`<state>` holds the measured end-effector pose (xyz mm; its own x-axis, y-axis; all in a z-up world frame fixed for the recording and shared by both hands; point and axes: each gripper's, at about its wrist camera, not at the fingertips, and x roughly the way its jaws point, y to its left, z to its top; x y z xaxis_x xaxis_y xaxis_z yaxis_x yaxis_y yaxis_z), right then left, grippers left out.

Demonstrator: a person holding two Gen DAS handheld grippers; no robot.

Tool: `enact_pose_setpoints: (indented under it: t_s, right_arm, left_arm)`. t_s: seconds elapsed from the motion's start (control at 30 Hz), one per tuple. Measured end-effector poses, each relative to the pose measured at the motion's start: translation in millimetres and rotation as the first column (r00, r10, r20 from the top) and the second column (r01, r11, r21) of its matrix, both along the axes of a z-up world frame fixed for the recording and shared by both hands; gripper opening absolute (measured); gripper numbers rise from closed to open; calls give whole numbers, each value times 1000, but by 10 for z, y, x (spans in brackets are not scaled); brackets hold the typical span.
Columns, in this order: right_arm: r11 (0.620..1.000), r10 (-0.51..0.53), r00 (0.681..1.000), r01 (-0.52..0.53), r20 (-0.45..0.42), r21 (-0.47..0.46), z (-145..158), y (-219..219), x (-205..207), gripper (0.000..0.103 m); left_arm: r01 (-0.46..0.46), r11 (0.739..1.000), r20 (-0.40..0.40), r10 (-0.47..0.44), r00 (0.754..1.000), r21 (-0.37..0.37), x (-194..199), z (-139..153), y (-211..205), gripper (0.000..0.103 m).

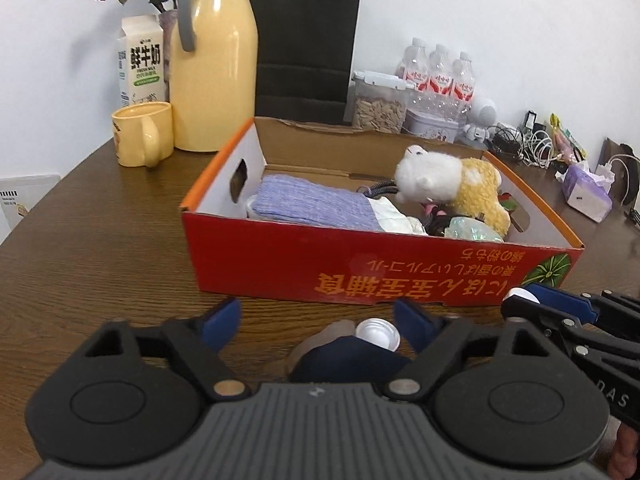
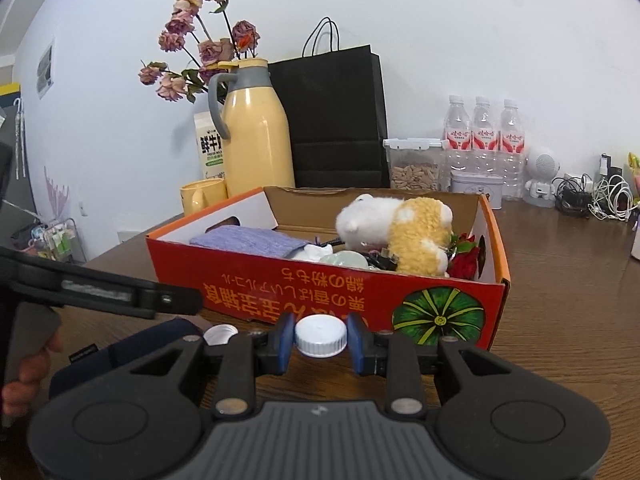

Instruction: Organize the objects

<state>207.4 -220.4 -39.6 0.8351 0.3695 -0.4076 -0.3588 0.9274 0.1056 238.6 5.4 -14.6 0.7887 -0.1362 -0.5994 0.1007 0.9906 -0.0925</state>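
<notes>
Warm reds and yellows on dark brown wood

Ahead of the blue-padded right gripper, which clamps a white cap, the box is red with yellow lettering, an orange rim and a green pumpkin print. Inside it lie a lilac knit cloth and a white-and-yellow plush toy. Beyond it are a pale yellow flask with grey handle, a yellow mug, a black bag and faded pink flowers; the table is dark woodgrain.

Plain white wall behind dark wood-grain table. Along wall on table: yellow thermos jug, dried pink flowers, black paper bag, 3 water bottles. Wire rack on floor at far left. Even, soft light.
</notes>
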Motion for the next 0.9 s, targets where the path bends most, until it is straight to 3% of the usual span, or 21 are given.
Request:
enact_pose_setpoints:
  t_s: [0.1,0.27,0.43,0.53,0.9]
  right_arm:
    - [1000,9,1000,-9,1,10,3,-7,-2,27]
    - [1000,20,1000,-20,7,14,9,3,-19,27]
    - [1000,22,1000,-22,8,15,12,4,-27,27]
    - [1000,22,1000,-22,8,15,13,4,-27,27]
    - [1000,21,1000,-22,7,14,16,4,-24,27]
  left_arm:
    - [8,1000,-15,-8,1000,11,21,-31,-47,67]
    - [17,1000,-37,-16,999,2,41,-59,-66,29]
    - [14,1000,-26,-14,1000,-13,22,-41,-51,11]
    - [6,1000,-21,-6,1000,-20,9,-26,-28,6]
    - [0,998,26,1,1000,-62,-71,90,75,6]
